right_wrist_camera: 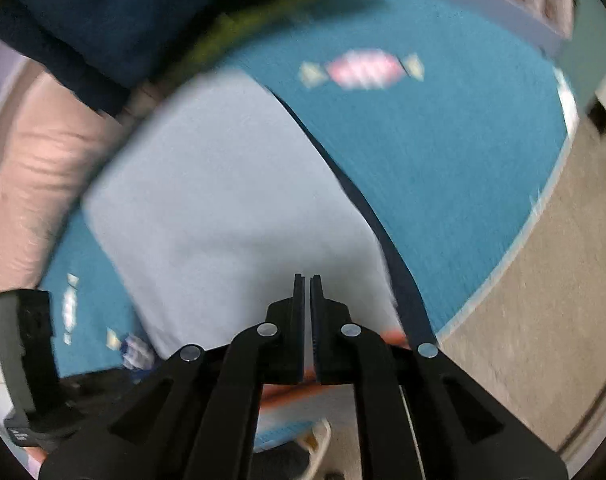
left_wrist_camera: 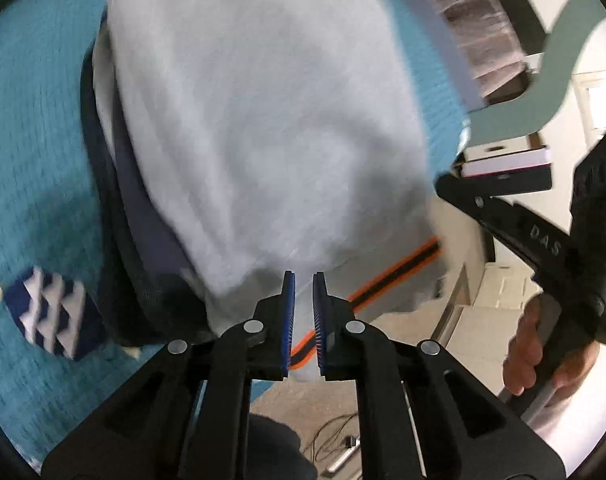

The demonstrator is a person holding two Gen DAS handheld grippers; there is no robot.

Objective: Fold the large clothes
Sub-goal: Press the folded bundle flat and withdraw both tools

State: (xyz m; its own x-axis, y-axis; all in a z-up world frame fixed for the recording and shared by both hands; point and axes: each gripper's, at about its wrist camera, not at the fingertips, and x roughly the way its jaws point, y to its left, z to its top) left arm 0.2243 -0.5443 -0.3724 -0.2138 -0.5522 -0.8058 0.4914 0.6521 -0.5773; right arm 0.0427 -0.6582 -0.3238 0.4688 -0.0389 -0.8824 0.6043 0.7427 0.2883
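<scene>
Both tongs [left_wrist_camera: 303,280] [right_wrist_camera: 307,280] clamp the pale garment [left_wrist_camera: 263,120] over the teal rug [left_wrist_camera: 31,120]

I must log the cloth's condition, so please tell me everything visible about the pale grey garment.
The pale grey garment looks like soft, fleecy fabric, blurred in both views. It hangs draped over the teal carpet, with a dark layer along one side and an orange-and-black striped band at its lower edge. The left hand-held gripper appears to pinch that edge.

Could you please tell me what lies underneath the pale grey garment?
Beneath the pale grey fleecy garment a dark navy layer shows along its edge, and both lie over the teal carpet. What lies beneath its middle is covered.
</scene>
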